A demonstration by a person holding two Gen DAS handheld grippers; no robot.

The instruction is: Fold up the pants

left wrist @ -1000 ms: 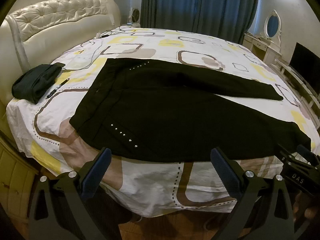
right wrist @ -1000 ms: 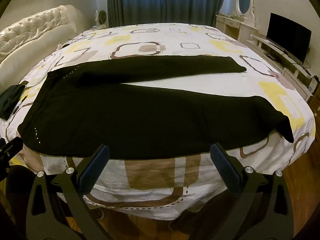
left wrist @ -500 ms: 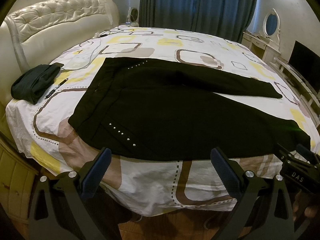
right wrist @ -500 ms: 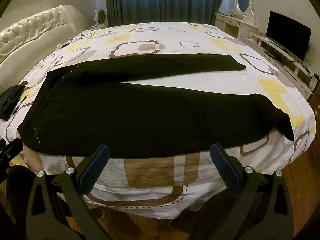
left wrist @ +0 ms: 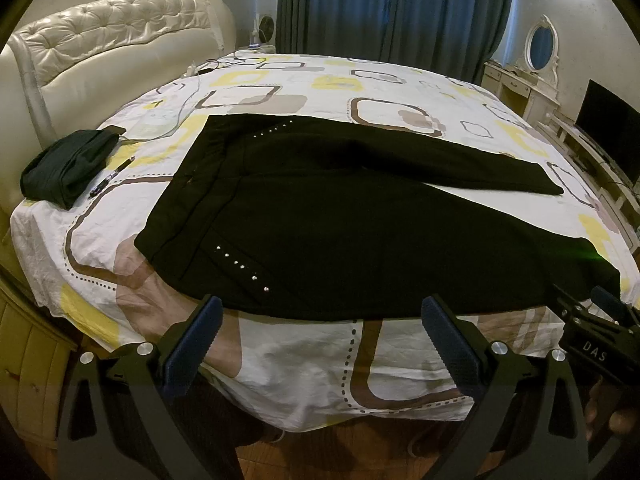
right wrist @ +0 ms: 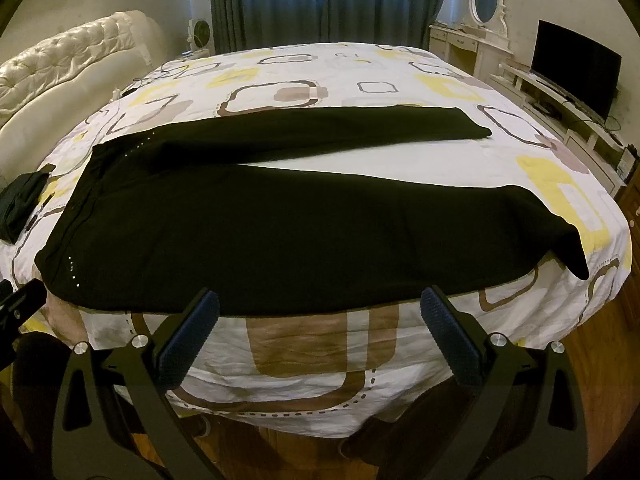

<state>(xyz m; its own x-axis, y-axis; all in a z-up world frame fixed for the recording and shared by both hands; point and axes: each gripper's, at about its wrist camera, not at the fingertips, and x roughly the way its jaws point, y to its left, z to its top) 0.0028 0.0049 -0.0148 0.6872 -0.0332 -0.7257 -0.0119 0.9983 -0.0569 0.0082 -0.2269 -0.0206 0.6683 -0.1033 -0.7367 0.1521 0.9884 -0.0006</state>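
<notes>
Pants (left wrist: 360,232): black, spread flat on the bed (left wrist: 280,360), just beyond both tongs.
Left tongs (left wrist: 318,340): spread, empty, near the waist.
Right tongs (right wrist: 320,332): spread, empty, mid-leg.

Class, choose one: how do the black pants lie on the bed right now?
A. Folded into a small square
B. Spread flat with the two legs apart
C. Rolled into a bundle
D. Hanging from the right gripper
B: the black pants lie flat on the bed, with bare sheet showing between the two legs.
</notes>
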